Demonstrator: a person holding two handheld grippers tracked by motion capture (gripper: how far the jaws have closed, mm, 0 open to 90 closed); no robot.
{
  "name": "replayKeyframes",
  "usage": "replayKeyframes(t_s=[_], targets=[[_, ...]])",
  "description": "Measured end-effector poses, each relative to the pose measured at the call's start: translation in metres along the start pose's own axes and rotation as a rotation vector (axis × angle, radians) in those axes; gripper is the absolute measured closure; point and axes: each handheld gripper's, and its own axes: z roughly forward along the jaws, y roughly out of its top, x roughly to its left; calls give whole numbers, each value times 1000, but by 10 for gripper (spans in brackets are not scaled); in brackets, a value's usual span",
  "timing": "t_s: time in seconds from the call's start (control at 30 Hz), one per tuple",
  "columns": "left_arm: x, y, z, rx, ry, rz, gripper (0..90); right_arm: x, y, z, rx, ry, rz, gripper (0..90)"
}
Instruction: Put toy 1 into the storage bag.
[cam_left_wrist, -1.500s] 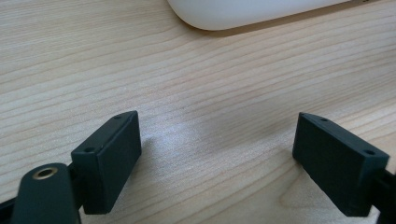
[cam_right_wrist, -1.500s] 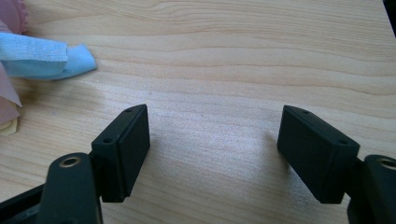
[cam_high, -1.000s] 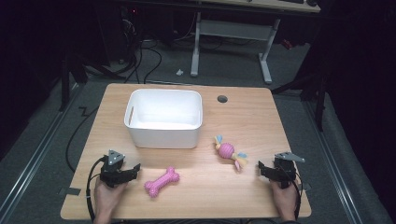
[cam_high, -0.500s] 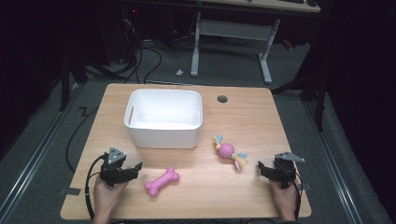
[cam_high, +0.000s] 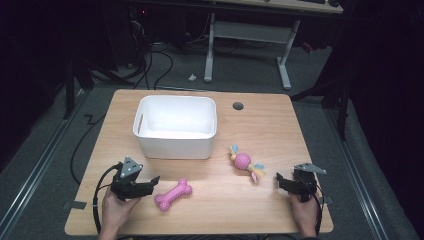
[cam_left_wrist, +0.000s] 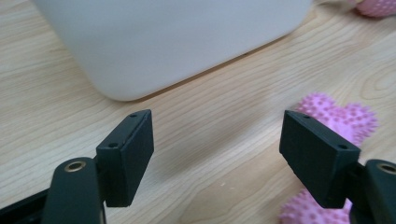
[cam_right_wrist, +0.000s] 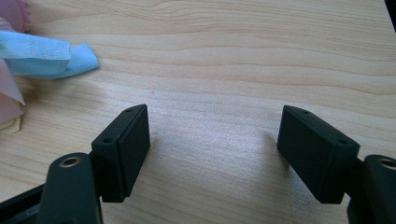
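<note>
- The pink bone toy (cam_high: 173, 194) lies near the surface's front edge, just right of the left gripper (cam_high: 151, 183), long axis slanting toward the white bin (cam_high: 175, 145).
- Left gripper jaws gape wide, empty; the right gripper (cam_high: 280, 181), also wide and empty, sits well apart.

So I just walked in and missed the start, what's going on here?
A person holds a tool in each hand at a wooden table. The left tool is open beside a pink spiky bone toy, not gripping it. The right tool is open and empty near a pink ball toy with cloth tails. The white bin looks empty.
</note>
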Motion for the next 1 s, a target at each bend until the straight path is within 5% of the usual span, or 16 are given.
replayKeyframes(t_s=[0.63, 1.0], targets=[[-32, 18, -1, 50, -86, 86, 259, 0, 0, 0, 1, 0, -1, 252], [-56, 21, 22, 156, -135, 175, 283, 0, 0, 0, 1, 1, -2, 250]])
